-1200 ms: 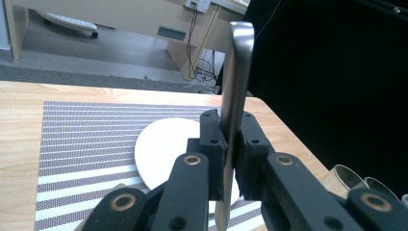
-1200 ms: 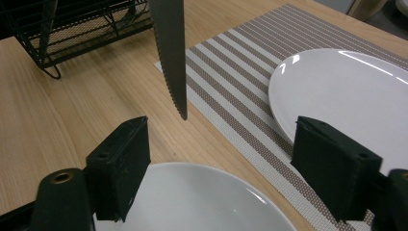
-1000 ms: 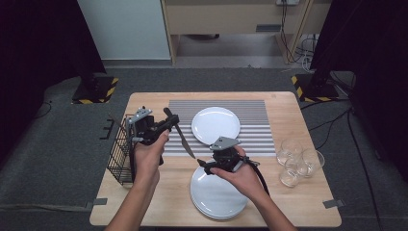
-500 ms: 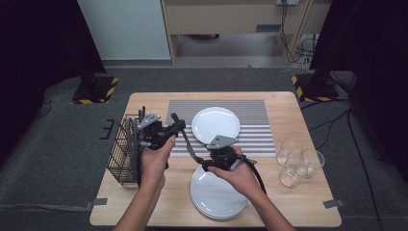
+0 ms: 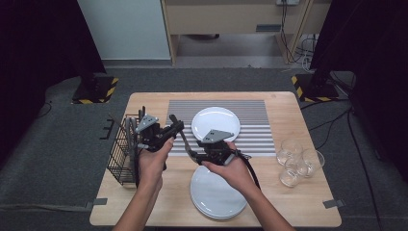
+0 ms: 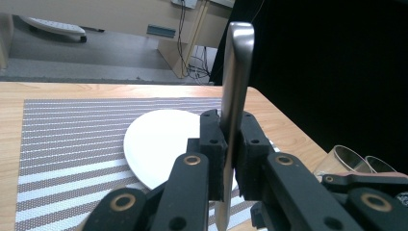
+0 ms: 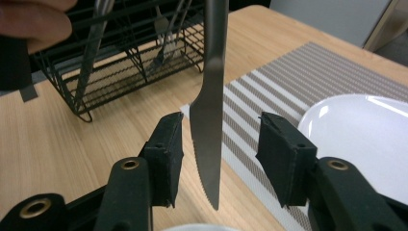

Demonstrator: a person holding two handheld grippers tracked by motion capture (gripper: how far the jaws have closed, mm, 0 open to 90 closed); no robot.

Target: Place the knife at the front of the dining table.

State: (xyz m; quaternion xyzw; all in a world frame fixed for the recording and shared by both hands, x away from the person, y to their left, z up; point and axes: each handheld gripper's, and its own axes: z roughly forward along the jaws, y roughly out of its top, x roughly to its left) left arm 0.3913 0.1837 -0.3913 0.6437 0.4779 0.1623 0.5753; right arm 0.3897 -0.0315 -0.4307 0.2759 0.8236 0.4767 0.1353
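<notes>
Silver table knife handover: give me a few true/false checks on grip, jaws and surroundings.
1. The left gripper is shut on the silver table knife. True.
2. The right gripper is clamped on the knife's blade. False: its jaws stand open on either side of the blade, not touching it.
3. A single white round plate lies on the grey striped placemat. True.
4. The black wire cutlery basket sits at the table's right edge. False: it sits at the left edge; clear drinking glasses are on the right.

A wooden table (image 5: pixel 308 108) carries a striped mat (image 5: pixel 255 113), plates (image 5: pixel 216 197), glasses (image 5: pixel 298 161) and a wire basket (image 5: pixel 120 159).
</notes>
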